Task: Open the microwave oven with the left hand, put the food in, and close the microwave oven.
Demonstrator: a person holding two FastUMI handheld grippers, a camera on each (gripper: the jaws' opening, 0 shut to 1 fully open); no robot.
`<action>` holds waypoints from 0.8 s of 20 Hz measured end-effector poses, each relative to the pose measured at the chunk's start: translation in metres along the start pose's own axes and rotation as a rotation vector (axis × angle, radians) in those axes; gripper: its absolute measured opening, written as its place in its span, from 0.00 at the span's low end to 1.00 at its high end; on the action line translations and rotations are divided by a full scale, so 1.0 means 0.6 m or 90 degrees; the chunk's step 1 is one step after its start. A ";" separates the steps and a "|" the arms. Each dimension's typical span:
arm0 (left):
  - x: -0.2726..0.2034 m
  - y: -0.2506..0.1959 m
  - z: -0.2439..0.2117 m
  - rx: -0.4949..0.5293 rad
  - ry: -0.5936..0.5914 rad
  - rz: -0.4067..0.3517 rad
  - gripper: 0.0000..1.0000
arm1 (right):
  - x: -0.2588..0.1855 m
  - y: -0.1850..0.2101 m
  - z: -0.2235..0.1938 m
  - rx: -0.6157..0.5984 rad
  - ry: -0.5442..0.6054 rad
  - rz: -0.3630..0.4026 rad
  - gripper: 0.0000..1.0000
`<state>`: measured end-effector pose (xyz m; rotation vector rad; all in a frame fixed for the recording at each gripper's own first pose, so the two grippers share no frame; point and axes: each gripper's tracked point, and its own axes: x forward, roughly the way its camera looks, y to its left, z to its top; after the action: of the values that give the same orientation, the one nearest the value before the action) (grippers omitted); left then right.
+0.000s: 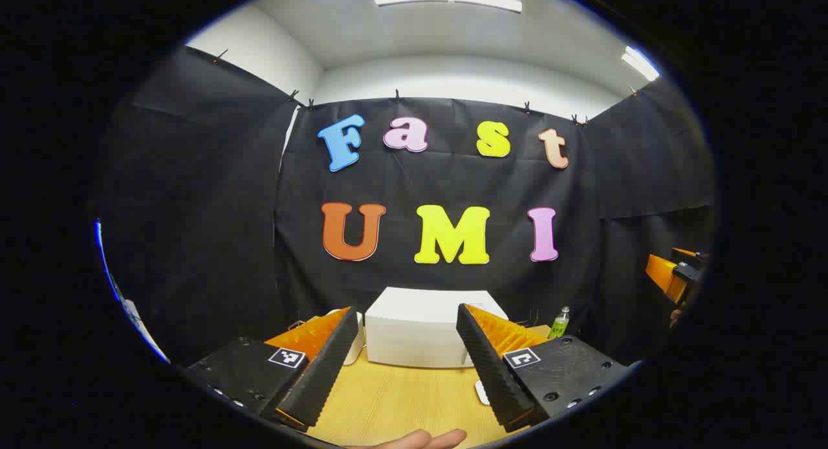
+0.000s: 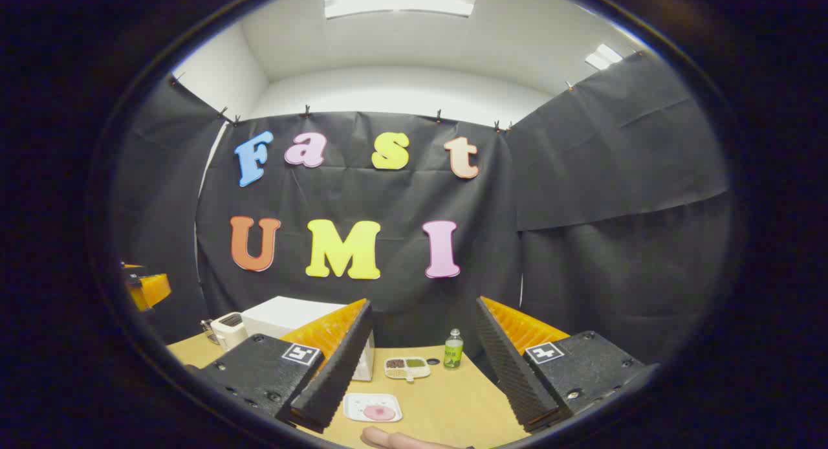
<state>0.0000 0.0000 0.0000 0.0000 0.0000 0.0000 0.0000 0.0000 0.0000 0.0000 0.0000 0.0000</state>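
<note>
A white microwave (image 1: 420,332) stands shut at the back of the wooden table (image 1: 394,404), straight ahead of my left gripper (image 1: 407,313), which is open with nothing between its fingers. In the right gripper view the microwave (image 2: 278,316) sits to the left, partly behind one finger. The food, a pink piece (image 2: 380,412) on a white plate (image 2: 362,404), lies on the table (image 2: 453,404) just in front of my open, empty right gripper (image 2: 424,310). The plate's edge (image 1: 482,392) peeks out beside a finger in the left gripper view.
A small compartment tray (image 2: 407,367) and a green bottle (image 2: 454,349) stand behind the plate. A white appliance (image 2: 226,329) sits left of the microwave. A hand (image 2: 401,440) rests at the table's near edge. Black cloth walls close in the booth.
</note>
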 end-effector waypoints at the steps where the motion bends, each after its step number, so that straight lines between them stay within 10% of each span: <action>1: -0.002 0.003 0.007 0.001 -0.008 0.002 0.95 | -0.004 0.001 0.002 -0.003 -0.001 0.001 0.92; 16: 0.006 -0.013 -0.019 -0.003 0.009 -0.025 0.95 | 0.010 -0.021 -0.017 -0.003 -0.012 -0.020 0.92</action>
<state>0.0034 -0.0078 -0.0113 -0.0041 0.0142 -0.0386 0.0058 -0.0123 -0.0104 -0.0053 -0.0187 -0.0312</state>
